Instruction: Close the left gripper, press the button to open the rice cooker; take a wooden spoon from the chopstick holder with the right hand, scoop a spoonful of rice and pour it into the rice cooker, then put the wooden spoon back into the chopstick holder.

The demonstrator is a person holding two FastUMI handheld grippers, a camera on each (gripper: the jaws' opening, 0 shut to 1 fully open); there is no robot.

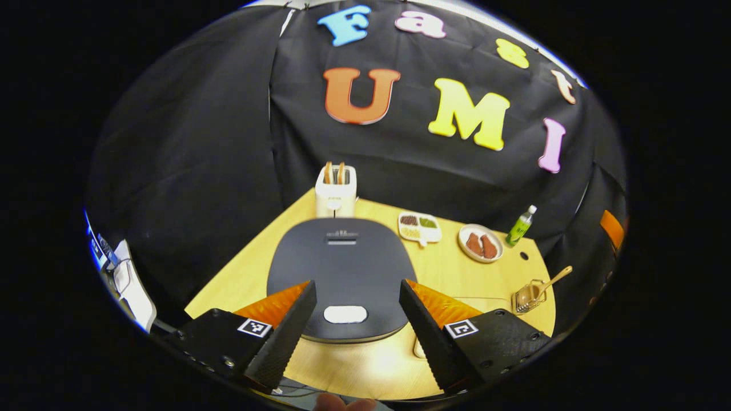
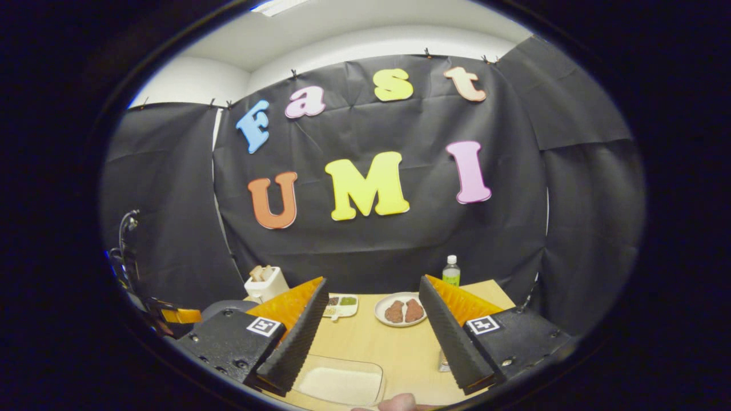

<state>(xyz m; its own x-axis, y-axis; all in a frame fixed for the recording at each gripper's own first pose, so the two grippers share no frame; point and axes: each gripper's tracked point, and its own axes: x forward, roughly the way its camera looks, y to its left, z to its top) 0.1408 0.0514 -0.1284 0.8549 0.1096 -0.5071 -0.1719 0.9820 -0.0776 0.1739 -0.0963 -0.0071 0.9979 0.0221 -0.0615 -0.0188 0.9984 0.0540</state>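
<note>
In the left gripper view, the left gripper [image 1: 357, 319] hangs over the near edge of the rice cooker [image 1: 341, 268], its fingers spread wide with nothing between them. The cooker's dark lid is down, and its pale oval button [image 1: 345, 314] sits in the gap between the two fingertips, lower than them (whether either finger touches the lid cannot be told). Ahead and to the right of this gripper, near the table's [image 1: 457, 274] far right edge, the wire chopstick holder [image 1: 528, 297] stands with the wooden spoon [image 1: 548, 283] leaning out of it. A toaster [image 1: 336, 191] stands just beyond the cooker. In the right gripper view, the right gripper [image 2: 374, 342] is likewise wide open and empty, held above the table; a clear tray of rice [image 2: 341, 383] lies just below and between its fingertips, and a plate [image 2: 401, 310] sits farther ahead.
</note>
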